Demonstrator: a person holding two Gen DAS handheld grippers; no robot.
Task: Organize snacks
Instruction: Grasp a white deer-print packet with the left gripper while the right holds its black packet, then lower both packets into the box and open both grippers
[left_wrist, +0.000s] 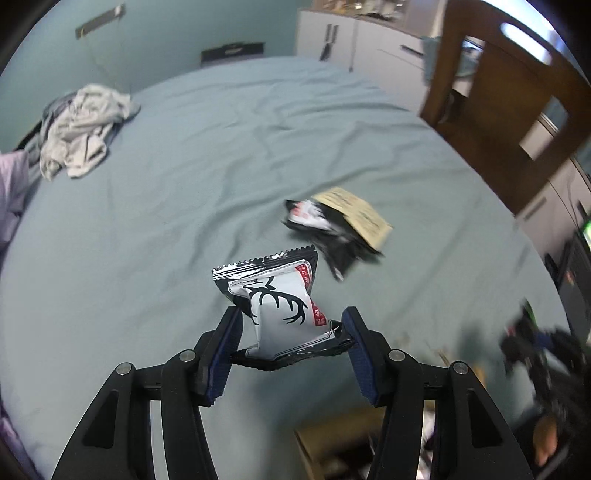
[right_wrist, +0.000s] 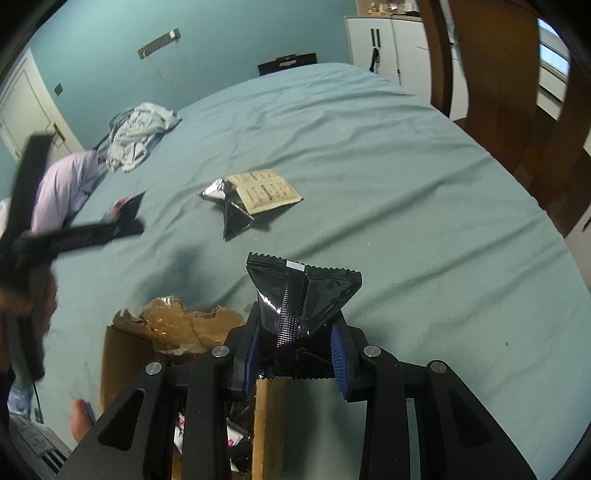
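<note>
My left gripper (left_wrist: 291, 314) is shut on a white and black snack packet with an antler print (left_wrist: 280, 306), held up above the grey-green bed sheet (left_wrist: 184, 206). My right gripper (right_wrist: 297, 317) is shut on a black foil packet (right_wrist: 303, 291), seam side facing me, over the edge of an open cardboard box (right_wrist: 122, 354). A small pile of black packets (right_wrist: 236, 206) with a tan sachet (right_wrist: 266, 192) lies in the middle of the bed; the left wrist view shows the pile (left_wrist: 332, 236) blurred. The left gripper's fingers (right_wrist: 92, 230) streak across the left side.
Inside the box lie several packets (right_wrist: 236, 435), with crumpled brown paper (right_wrist: 177, 325) at its far rim. A heap of clothes (left_wrist: 81, 129) sits at the bed's far left. A wooden frame (left_wrist: 498, 92) and white cabinets (left_wrist: 351, 37) stand beyond the bed's right side.
</note>
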